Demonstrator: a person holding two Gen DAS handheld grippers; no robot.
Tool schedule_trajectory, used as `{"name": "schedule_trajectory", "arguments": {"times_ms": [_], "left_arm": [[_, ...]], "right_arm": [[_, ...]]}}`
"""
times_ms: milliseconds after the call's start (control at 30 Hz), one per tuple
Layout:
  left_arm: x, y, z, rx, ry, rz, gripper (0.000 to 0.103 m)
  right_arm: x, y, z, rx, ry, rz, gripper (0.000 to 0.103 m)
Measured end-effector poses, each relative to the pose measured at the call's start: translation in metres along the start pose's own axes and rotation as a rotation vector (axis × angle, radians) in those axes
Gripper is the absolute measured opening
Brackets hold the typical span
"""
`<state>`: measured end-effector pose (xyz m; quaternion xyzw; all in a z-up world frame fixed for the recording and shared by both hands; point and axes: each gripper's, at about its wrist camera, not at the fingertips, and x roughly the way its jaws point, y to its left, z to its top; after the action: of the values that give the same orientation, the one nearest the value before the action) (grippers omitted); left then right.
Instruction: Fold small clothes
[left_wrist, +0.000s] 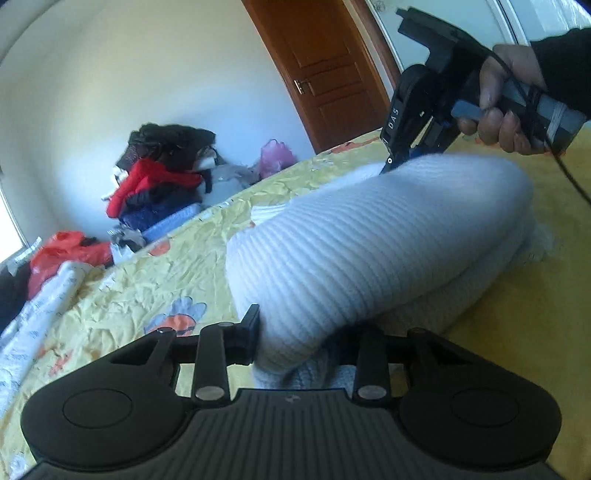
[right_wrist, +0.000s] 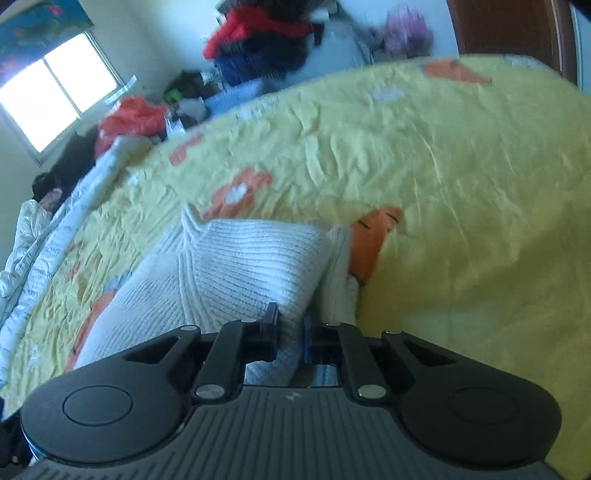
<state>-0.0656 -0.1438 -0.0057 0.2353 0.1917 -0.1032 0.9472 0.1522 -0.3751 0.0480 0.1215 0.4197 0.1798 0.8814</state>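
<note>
A white ribbed knit garment (left_wrist: 369, 240) lies partly folded on the yellow flowered bedspread (left_wrist: 155, 273). My left gripper (left_wrist: 295, 336) is shut on its near edge and lifts a fold of it. My right gripper (left_wrist: 397, 157), seen in the left wrist view held by a hand, pinches the far edge of the same garment. In the right wrist view the garment (right_wrist: 236, 266) runs between the jaws of my right gripper (right_wrist: 291, 325), which is shut on the fabric. The lower layer of the garment rests on the bed.
A pile of red, black and blue clothes (left_wrist: 162, 177) sits against the wall beyond the bed. A red plastic bag (left_wrist: 66, 251) and a white printed quilt (left_wrist: 40, 306) lie at the left. A wooden door (left_wrist: 325, 70) stands behind. A window (right_wrist: 55, 92) is at the left.
</note>
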Motion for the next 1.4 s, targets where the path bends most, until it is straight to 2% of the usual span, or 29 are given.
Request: {"name": "schedule_trajectory", "arguments": {"times_ms": [33, 100, 167, 233, 300, 367, 433, 467, 533, 600, 633, 700, 800, 867, 900, 933, 1000, 1033, 1100, 1133, 1167, 1200, 1267, 1300, 1367, 1400], "left_arm": [[-0.004, -0.001, 0.001, 0.009, -0.002, -0.001, 0.035], [-0.013, 0.005, 0.002, 0.016, -0.014, -0.028, 0.039], [-0.03, 0.017, 0.001, 0.011, -0.035, -0.077, 0.041], [-0.048, 0.035, -0.001, -0.02, -0.057, -0.119, 0.047], [-0.057, 0.052, -0.003, -0.071, -0.066, -0.136, 0.063], [-0.058, 0.064, -0.001, -0.137, -0.085, -0.124, 0.063], [-0.047, 0.071, 0.008, -0.197, -0.09, -0.141, 0.062], [-0.039, 0.072, 0.014, -0.234, -0.091, -0.173, 0.061], [-0.021, 0.071, 0.022, -0.313, -0.099, -0.252, 0.061], [0.004, 0.066, 0.029, -0.372, -0.024, -0.345, 0.062], [0.014, 0.062, 0.031, -0.395, 0.011, -0.363, 0.063], [0.02, 0.055, 0.037, -0.372, 0.015, -0.369, 0.069], [0.027, 0.046, 0.038, -0.351, 0.037, -0.397, 0.069], [0.03, 0.042, 0.035, -0.329, 0.021, -0.373, 0.07], [0.028, 0.043, 0.037, -0.323, 0.016, -0.367, 0.07], [0.022, 0.045, 0.037, -0.324, 0.004, -0.366, 0.07], [0.005, 0.061, 0.039, -0.33, -0.066, -0.341, 0.071], [-0.003, 0.073, 0.039, -0.348, -0.105, -0.322, 0.074], [-0.01, 0.102, 0.035, -0.444, -0.146, -0.315, 0.094], [-0.006, 0.116, 0.032, -0.512, -0.14, -0.326, 0.096], [0.005, 0.131, 0.029, -0.599, -0.109, -0.352, 0.096], [0.022, 0.146, 0.023, -0.71, -0.046, -0.396, 0.096], [0.057, 0.161, 0.011, -0.896, 0.079, -0.45, 0.095], [0.074, 0.165, 0.005, -0.97, 0.126, -0.482, 0.095], [0.104, 0.164, -0.004, -1.058, 0.199, -0.551, 0.095], [0.116, 0.162, -0.005, -1.083, 0.234, -0.572, 0.095]], "right_arm": [[-0.001, 0.003, -0.001, 0.003, -0.013, -0.009, 0.017], [-0.006, 0.007, -0.002, 0.01, -0.036, -0.019, 0.04], [-0.018, 0.009, -0.003, 0.041, -0.033, 0.003, 0.051], [-0.037, 0.008, -0.008, 0.086, -0.052, 0.059, 0.061], [-0.055, 0.006, -0.015, 0.121, -0.059, 0.135, 0.065], [-0.06, 0.004, -0.023, 0.145, -0.023, 0.146, 0.065], [-0.055, 0.007, -0.03, 0.135, 0.019, 0.109, 0.065], [-0.051, 0.01, -0.034, 0.124, 0.035, 0.099, 0.065], [-0.045, 0.018, -0.041, 0.1, 0.045, 0.096, 0.057], [-0.046, 0.028, -0.043, 0.034, 0.03, 0.06, 0.03], [-0.05, 0.031, -0.044, 0.007, 0.022, 0.063, 0.023], [-0.063, 0.036, -0.042, -0.039, -0.004, 0.034, 0.017], [-0.065, 0.026, -0.052, -0.053, -0.006, -0.022, 0.015], [-0.054, 0.015, -0.061, -0.025, -0.021, -0.012, 0.017], [-0.054, 0.013, -0.061, -0.002, -0.035, -0.004, 0.025], [-0.055, 0.013, -0.059, 0.016, -0.039, -0.003, 0.027], [-0.06, 0.014, -0.057, 0.041, -0.028, 0.023, 0.05], [-0.065, 0.013, -0.054, 0.064, -0.02, 0.037, 0.056], [-0.081, 0.008, -0.049, 0.105, -0.072, 0.074, 0.089], [-0.089, 0.004, -0.046, 0.123, -0.125, 0.083, 0.097], [-0.092, -0.002, -0.044, 0.139, -0.167, 0.088, 0.102], [-0.09, -0.009, -0.039, 0.159, -0.182, 0.083, 0.102], [-0.069, -0.026, -0.028, 0.223, -0.109, 0.092, 0.102], [-0.056, -0.034, -0.025, 0.258, -0.071, 0.094, 0.098], [-0.03, -0.042, -0.023, 0.29, -0.003, 0.083, 0.093], [-0.018, -0.041, -0.023, 0.283, 0.025, 0.081, 0.094]]}}
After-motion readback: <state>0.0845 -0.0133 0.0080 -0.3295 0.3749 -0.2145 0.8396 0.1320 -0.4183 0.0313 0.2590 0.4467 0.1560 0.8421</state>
